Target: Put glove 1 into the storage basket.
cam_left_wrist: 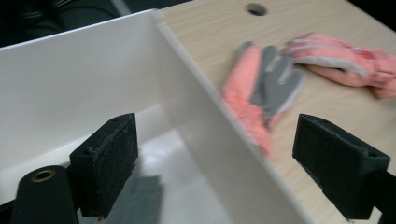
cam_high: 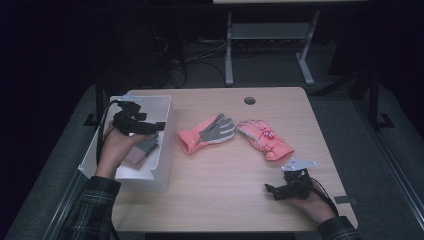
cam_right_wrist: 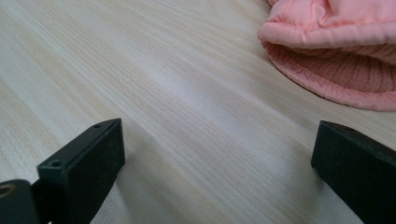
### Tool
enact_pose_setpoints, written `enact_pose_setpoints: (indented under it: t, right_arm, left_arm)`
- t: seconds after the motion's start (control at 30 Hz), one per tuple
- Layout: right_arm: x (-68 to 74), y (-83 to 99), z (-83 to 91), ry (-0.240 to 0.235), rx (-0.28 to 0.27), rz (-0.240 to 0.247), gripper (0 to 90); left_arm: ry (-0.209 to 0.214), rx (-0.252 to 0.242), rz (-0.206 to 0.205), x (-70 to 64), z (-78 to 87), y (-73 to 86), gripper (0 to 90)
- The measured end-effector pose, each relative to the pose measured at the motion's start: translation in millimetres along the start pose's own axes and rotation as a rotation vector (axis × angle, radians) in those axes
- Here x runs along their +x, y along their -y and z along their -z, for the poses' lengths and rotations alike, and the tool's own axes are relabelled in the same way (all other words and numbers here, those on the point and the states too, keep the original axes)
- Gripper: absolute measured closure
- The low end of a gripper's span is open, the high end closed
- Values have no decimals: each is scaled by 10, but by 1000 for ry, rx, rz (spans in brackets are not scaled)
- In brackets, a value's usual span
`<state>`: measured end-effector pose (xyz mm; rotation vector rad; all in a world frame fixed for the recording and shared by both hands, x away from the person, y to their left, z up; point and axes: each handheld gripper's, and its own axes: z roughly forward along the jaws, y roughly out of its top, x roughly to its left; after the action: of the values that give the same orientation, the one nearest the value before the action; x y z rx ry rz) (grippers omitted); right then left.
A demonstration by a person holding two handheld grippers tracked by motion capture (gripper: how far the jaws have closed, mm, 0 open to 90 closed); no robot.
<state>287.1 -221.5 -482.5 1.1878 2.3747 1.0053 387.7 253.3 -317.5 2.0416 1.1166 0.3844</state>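
High view: we see our left gripper (cam_high: 141,125) held over the white bin (cam_high: 162,150) at the table's (cam_high: 225,195) left edge, with a grey and pinkish glove (cam_high: 141,150) lying on the bin floor just under it. On the tabletop, right of the bin, lies a coral glove with a grey palm (cam_high: 206,133), palm up, and just beside it a pink padded glove (cam_high: 264,139), their fingertips near each other. Our right gripper (cam_high: 272,191) rests low at the near right of the table, a little in front of the pink padded glove's cuff and apart from it; its jaws look parted and hold nothing.

Left gripper view: our left gripper (cam_left_wrist: 215,163) stands wide open with nothing between the jaws. The bin's long wall (cam_left_wrist: 210,135) runs between them, one jaw inside the bin, the other over the table. A grey blurred patch of the glove in the bin (cam_left_wrist: 140,200) shows beside the inner jaw. Beyond the wall we see the coral glove (cam_left_wrist: 261,93) and the pink padded glove (cam_left_wrist: 341,58) on the wood.

Right gripper view: our right gripper (cam_right_wrist: 217,168) is wide open and empty, close above bare wood. The pink padded glove's ribbed cuff (cam_right_wrist: 336,56) lies ahead of the jaws, not touching them.
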Motion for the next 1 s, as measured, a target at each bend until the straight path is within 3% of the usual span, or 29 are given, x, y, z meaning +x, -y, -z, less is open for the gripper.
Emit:
enact_pose_setpoints:
  t: [0.3,0.67,0.9,1.0]
  right_arm:
    - [-3,0,-2,0,-2,4,22]
    - [-2,1,-3,1,-4,3,21]
    - [-1,1,-2,1,-4,1,21]
    - [-1,1,-3,1,-4,2,21]
  left_arm:
    - [116,-5,-86,-523,-203,-151,137]
    - [191,-6,-182,-1079,-444,-143,149]
    - [195,16,-236,-1297,-637,-42,192]
    - [214,21,-235,-1338,-716,-6,263]
